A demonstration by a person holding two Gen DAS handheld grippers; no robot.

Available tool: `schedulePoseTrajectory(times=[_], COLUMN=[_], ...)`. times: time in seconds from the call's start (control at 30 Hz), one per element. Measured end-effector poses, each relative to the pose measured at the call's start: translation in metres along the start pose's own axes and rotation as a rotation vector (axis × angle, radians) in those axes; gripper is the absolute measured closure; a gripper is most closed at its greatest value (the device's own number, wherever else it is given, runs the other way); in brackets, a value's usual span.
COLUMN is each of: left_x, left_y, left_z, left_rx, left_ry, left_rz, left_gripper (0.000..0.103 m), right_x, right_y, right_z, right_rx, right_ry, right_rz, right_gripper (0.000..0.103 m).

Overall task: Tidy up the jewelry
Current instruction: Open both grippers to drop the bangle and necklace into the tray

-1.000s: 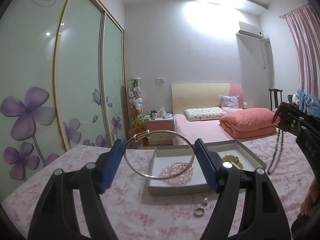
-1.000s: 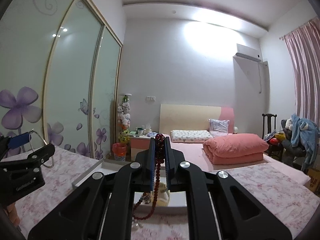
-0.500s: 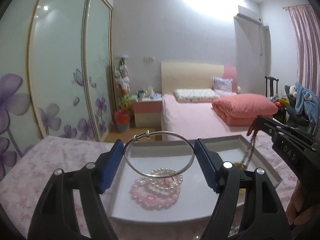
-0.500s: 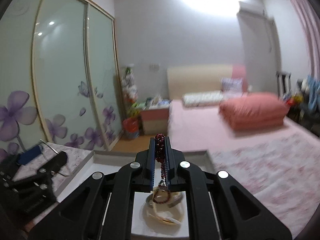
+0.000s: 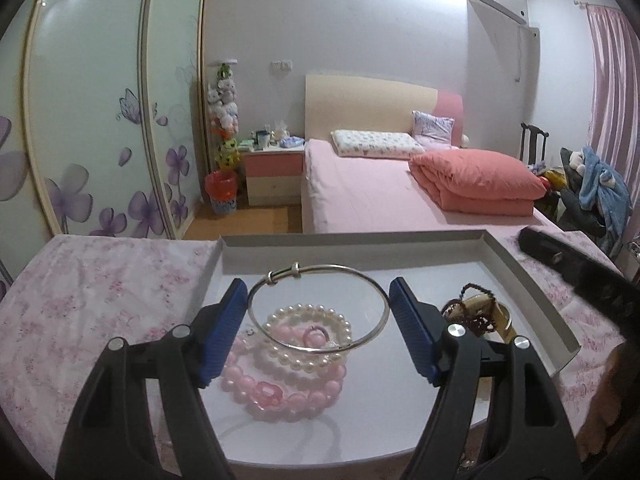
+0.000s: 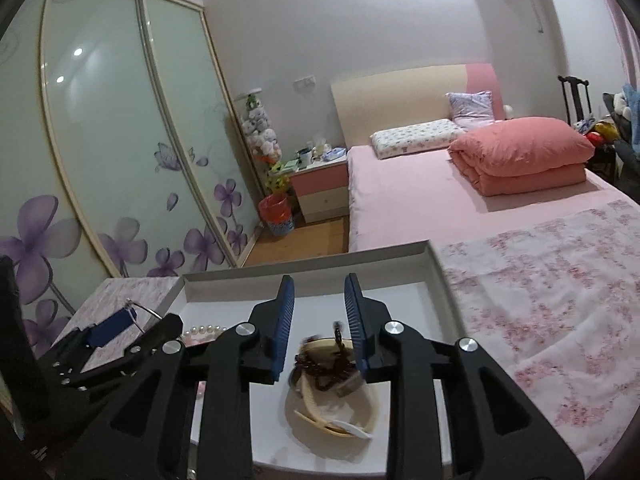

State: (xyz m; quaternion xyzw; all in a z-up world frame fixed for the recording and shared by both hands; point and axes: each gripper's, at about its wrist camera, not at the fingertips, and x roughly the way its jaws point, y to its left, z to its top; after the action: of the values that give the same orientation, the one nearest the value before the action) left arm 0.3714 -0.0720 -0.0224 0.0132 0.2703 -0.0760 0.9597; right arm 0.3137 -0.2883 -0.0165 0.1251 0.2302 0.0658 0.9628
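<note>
Left-wrist view: the left gripper [image 5: 318,330] is clamped across the width of a silver bangle [image 5: 318,307], one blue pad on each side of the hoop, which hangs just above the white tray [image 5: 532,280]. Directly beneath the hoop, on the tray floor, lie a pearl bracelet [image 5: 306,336] and a pink bead bracelet [image 5: 280,390], overlapping one another. To the right of these sits a cream bangle [image 5: 494,314] with a dark red bead string [image 5: 472,318] heaped on it.

Right-wrist view: the right gripper [image 6: 320,326] has just been opening; its jaws stand apart with nothing pressed between the pads, and the bead string [image 6: 324,370] lies below them, piled on the cream bangle [image 6: 332,412] inside the tray [image 6: 444,280]. A short tail of beads appears blurred in the gap between the jaws, touching neither pad so far as can be told.

Step in hand, by judgement: the bead string's placement looks complete, and the silver bangle is the piece awaiting release. The next move calls for lowering the hoop a little further, preferably over bare tray floor beside the bracelets, then parting the left jaws and lifting clear. The tray rests on a pink floral cloth [image 6: 552,288].
</note>
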Motion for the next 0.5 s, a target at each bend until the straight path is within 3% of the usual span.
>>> schedulePoseTrajectory(times=[0.23,0.5], left_x=[-0.014,-0.068], left_y=[0.011,0.022], left_z=[0.002,-0.017], left_rx=[-0.032,0.009], left_ry=[-0.009,0.006], left_rz=[-0.019,-0.023], left_gripper=[0.025,0.025], right_x=[-0.021,-0.06], right_y=[-0.01,-0.008], right_z=[0.005,-0.008], right_rx=[0.012,-0.014], right_ry=[-0.018,-0.027], right_rz=[-0.014,-0.003], right_gripper=[0.075,0.075])
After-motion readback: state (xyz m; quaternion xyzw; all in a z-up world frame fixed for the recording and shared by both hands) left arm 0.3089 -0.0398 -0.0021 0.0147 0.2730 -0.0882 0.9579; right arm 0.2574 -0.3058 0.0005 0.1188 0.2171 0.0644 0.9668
